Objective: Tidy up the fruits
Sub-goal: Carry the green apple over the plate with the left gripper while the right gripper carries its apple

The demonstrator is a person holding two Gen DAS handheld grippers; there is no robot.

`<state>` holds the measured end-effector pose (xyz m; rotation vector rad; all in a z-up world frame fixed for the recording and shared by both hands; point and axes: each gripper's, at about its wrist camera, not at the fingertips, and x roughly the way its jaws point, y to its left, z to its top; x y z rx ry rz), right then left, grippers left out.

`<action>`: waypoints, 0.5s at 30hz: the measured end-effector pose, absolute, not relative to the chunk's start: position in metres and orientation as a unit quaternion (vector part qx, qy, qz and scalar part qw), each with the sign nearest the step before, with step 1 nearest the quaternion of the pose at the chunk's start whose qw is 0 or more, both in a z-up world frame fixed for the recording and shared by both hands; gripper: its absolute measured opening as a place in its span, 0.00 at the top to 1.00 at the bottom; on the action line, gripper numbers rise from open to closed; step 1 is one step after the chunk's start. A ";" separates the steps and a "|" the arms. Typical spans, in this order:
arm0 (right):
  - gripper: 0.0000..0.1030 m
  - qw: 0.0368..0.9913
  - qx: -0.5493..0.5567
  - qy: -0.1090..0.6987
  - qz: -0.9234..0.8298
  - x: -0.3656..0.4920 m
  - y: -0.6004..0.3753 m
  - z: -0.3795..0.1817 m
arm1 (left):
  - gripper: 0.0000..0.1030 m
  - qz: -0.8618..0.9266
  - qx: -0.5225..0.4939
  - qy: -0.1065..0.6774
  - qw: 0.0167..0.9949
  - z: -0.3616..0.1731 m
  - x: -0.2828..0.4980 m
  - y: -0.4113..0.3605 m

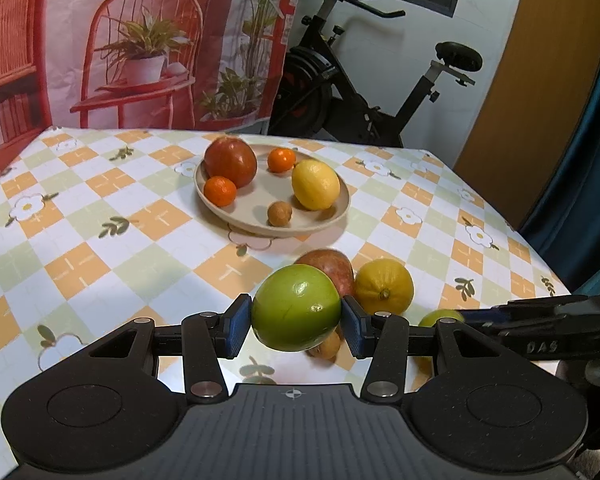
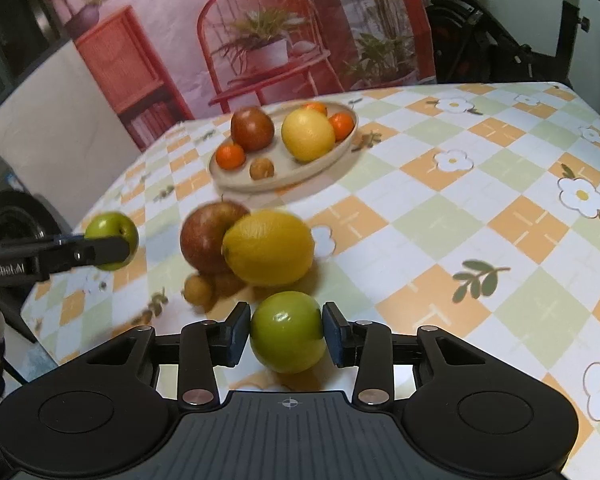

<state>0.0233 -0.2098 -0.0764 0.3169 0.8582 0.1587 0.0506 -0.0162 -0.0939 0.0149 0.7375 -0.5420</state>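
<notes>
My left gripper (image 1: 296, 322) is shut on a green round fruit (image 1: 296, 308), held above the checked tablecloth. My right gripper (image 2: 286, 334) is shut on a second green fruit (image 2: 286, 340), low over the cloth. Just beyond both lie a red apple (image 2: 206, 236), a lemon (image 2: 268, 248) touching it, and a small brown fruit (image 2: 198, 290). Further back stands a beige plate (image 1: 236, 222) with a red apple (image 1: 230, 160), a lemon (image 1: 315, 185), two tangerines (image 1: 220, 191) and a small brown fruit (image 1: 279, 213). In the right wrist view the left gripper's green fruit (image 2: 110, 228) shows at the left.
The table (image 2: 480, 184) ends in an edge on the left and at the back. A printed backdrop (image 1: 140, 40) hangs behind it, with an exercise bike (image 1: 360, 80) beside that. A blue curtain (image 1: 580, 160) hangs at the right in the left wrist view.
</notes>
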 end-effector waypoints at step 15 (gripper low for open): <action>0.65 0.926 0.162 0.329 0.087 0.081 -0.246 0.012 | 0.51 -0.246 0.023 0.289 0.925 -0.030 0.088 -0.019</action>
